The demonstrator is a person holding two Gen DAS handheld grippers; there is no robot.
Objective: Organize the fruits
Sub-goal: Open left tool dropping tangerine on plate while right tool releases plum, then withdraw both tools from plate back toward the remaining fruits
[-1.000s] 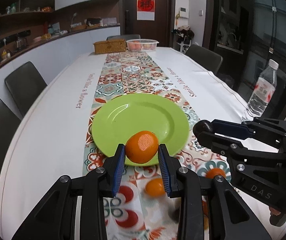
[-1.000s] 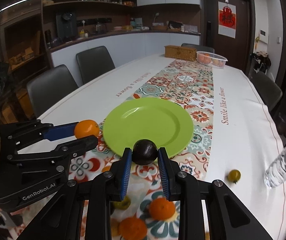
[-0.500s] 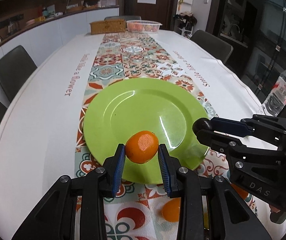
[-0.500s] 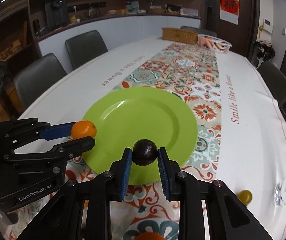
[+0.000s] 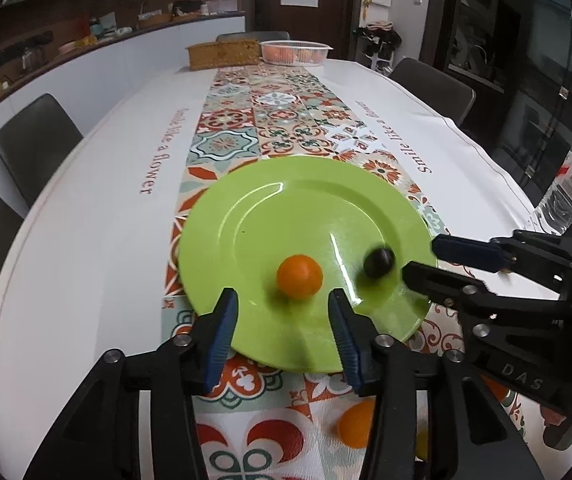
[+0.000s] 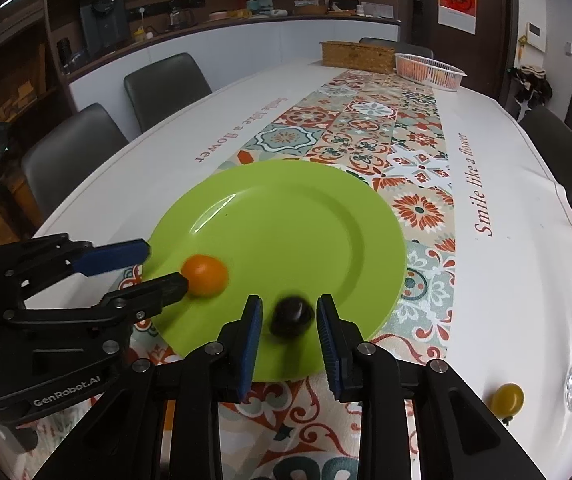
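On the green plate point(image 5: 286, 208), the orange point(image 5: 299, 277) lies just beyond the opened left gripper point(image 5: 284, 312).

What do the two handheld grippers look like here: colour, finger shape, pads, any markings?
Both are black plastic with angular, open-framed linkage fingers joined by silver bolts. The left gripper has ribbed blue pads on its fingers' inner faces and reads "GenRobot.AI" on its side in the right wrist view. The right gripper has the same blue ribbed pads and shows "DAS" in the left wrist view. No cables or sleeves are visible.

Glossy green plate point(image 5: 278, 204), printed cloth point(image 5: 86, 232)
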